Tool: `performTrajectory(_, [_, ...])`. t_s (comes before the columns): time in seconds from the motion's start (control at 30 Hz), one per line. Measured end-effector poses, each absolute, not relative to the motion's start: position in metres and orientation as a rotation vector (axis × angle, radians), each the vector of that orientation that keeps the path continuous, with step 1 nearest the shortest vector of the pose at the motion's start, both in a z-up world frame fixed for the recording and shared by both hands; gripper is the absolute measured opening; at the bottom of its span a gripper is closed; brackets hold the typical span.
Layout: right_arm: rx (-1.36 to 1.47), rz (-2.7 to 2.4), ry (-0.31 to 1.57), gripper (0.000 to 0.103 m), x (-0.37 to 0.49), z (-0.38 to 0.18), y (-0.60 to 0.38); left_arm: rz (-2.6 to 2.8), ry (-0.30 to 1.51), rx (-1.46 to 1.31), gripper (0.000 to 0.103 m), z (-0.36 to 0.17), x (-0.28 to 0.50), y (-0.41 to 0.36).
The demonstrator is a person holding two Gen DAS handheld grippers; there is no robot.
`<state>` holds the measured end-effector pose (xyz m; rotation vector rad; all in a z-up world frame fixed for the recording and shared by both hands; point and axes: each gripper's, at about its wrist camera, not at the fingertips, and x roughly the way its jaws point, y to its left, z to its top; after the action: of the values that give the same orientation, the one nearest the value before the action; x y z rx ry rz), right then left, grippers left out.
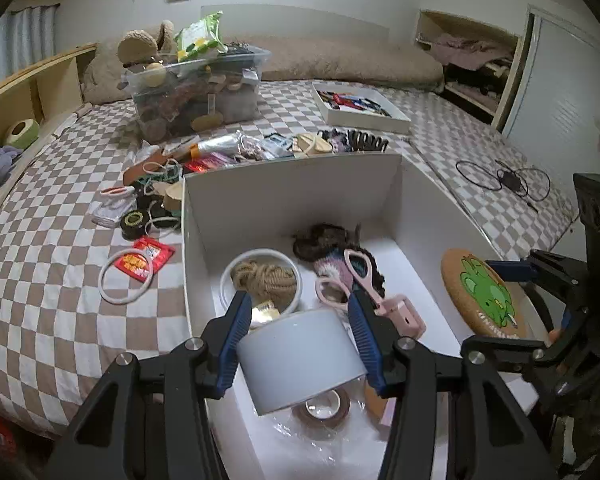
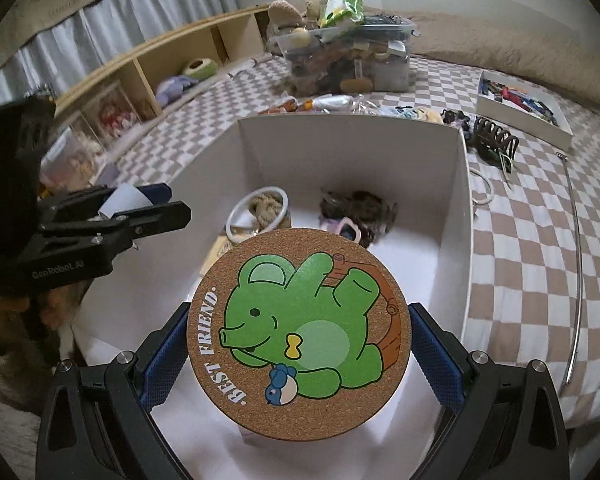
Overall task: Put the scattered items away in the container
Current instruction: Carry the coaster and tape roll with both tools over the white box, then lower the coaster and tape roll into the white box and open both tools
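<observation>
A white open box (image 1: 292,188) (image 2: 352,148) stands on the checkered bed. My left gripper (image 1: 298,316) is shut on a wide white tape roll (image 1: 300,360) and holds it above the box's near end. My right gripper (image 2: 298,344) is shut on a round cork coaster (image 2: 298,332) with a green bear print, held flat over the box; it also shows in the left wrist view (image 1: 482,292). Inside the box lie a white ring with a rope coil (image 1: 264,280), pink scissors (image 1: 360,280), a dark hair piece (image 1: 324,240) and a brown tape roll (image 1: 320,408).
Scattered items lie on the bed left of and behind the box: a white ring (image 1: 126,276), a red packet (image 1: 150,258), a black tin (image 1: 134,222), hair claws (image 2: 496,136). A full clear bin (image 1: 196,92), a white tray (image 1: 360,108) and a black cable (image 1: 504,178) are farther off.
</observation>
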<state>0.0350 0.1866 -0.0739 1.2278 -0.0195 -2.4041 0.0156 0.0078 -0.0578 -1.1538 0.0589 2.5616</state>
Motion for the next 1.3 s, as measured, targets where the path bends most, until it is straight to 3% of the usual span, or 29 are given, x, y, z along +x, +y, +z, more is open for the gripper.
performTrajectory(0.47, [1.286, -2.395, 0.110, 0.101, 0.050, -0.081, 0.168, 2.522, 0.103, -1.204, 0.050, -0.076, 0.031, 0.014])
performTrajectory(1.3, [1.274, -2.342, 0.157, 0.101, 0.061, -0.081, 0.166, 2.449, 0.190, -1.273, 0.050, -0.089, 0.042, 0.023])
